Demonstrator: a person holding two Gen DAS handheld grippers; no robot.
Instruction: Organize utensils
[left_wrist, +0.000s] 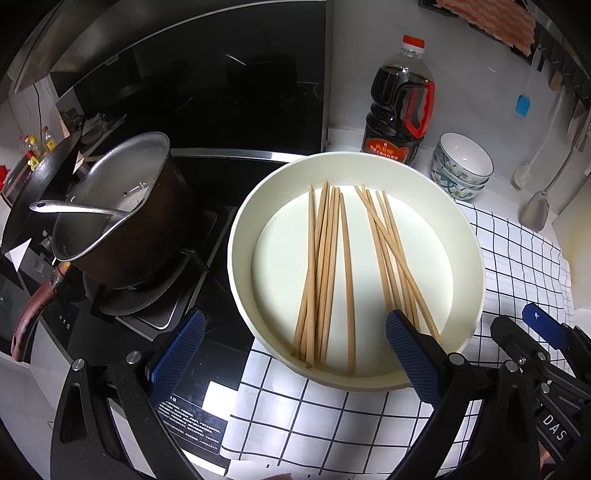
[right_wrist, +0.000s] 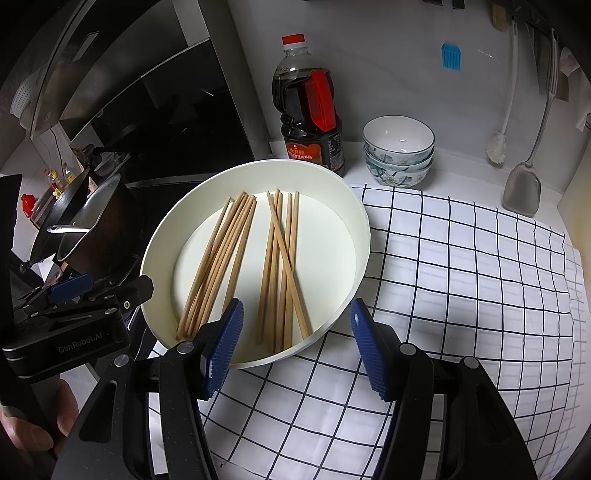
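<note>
Chopsticks: two loose bunches of wooden chopsticks are lying flat inside the round white tray, one bunch on the stove side, the other on the cloth side; within each bunch several sticks are crossing and touching.
Tray: it is sitting partly on the checked cloth and partly over the dark stove edge, just beside the pot.
Left gripper: its jaws are standing wide apart with nothing between the pads; one blue pad is reaching over the tray's near rim close to the cloth-side bunch, the other is hanging outside over the stove.
Right gripper: it is hovering at the tray's near rim, jaws spread and gripping nothing, the near ends of the cloth-side bunch showing between the two pads.
How they are likely handling: light, stiff, thin and smooth, so probably rolling or fanning out when nudged; not fragile, though a single stick may be slipping out of a loose pinch.
Where to take hold: probably across a whole bunch near the middle of its length, pads squeezing the sticks side by side, since an end grip would be letting them droop and splay.
Risk: the crossed sticks are probably snagging each other, and the shallow tray wall is crowding the pads at the near ends.
Bystanders: the bottle and stacked bowls are standing behind the tray, well apart from both grippers.
</note>
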